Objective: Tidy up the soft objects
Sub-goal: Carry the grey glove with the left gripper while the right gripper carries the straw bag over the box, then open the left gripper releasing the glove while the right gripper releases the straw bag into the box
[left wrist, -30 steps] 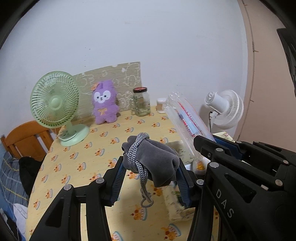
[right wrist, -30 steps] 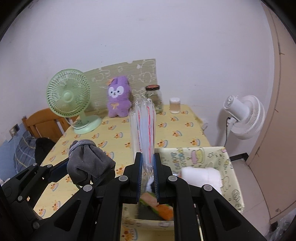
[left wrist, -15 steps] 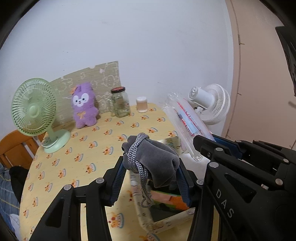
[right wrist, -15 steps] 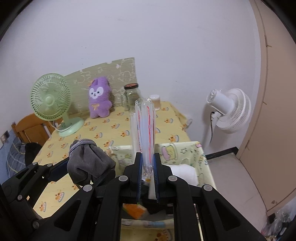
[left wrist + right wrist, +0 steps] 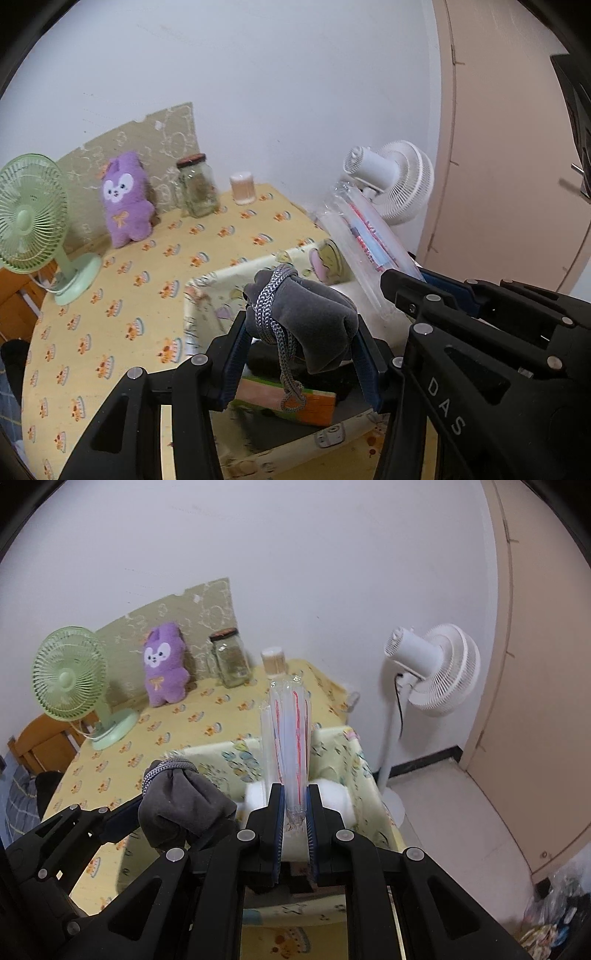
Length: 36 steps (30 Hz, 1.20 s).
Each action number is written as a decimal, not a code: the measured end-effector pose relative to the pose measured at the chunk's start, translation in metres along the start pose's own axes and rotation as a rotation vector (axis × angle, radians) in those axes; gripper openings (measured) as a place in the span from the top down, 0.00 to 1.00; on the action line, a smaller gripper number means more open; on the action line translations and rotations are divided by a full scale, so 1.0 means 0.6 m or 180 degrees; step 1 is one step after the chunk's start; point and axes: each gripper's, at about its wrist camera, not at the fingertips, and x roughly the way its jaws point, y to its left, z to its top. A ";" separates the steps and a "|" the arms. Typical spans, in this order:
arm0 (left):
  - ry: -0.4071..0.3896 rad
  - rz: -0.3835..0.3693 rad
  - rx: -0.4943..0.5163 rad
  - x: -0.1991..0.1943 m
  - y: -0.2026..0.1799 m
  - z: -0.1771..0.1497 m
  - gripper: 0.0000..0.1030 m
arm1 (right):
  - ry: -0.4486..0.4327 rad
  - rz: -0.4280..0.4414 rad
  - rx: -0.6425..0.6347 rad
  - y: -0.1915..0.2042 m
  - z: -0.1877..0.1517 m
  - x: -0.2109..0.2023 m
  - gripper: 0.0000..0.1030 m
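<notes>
- Left wrist view: left claw (image 5: pixel 299 328) clamps grey drawstring pouch (image 5: pixel 306 314), now over the fabric bin (image 5: pixel 207 288).
- Right claw (image 5: pixel 295 812), closed on clear plastic packet (image 5: pixel 288 731), followed; both look ready to drop.

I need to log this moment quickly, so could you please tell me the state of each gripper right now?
Left gripper: closed on the grey drawstring pouch.
Right gripper: shut on the clear plastic packet.
</notes>
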 end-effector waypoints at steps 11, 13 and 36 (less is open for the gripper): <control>0.0147 -0.0054 0.0120 0.029 -0.013 -0.007 0.38 | 0.0140 -0.0101 0.0096 -0.024 -0.018 0.024 0.87; 0.0166 -0.0017 0.0144 0.031 -0.013 -0.008 0.33 | 0.0167 -0.0089 0.0092 -0.023 -0.021 0.027 0.87; 0.0164 0.0041 0.0214 0.017 -0.001 -0.019 0.11 | 0.0274 -0.0191 0.0158 -0.017 -0.028 0.025 0.48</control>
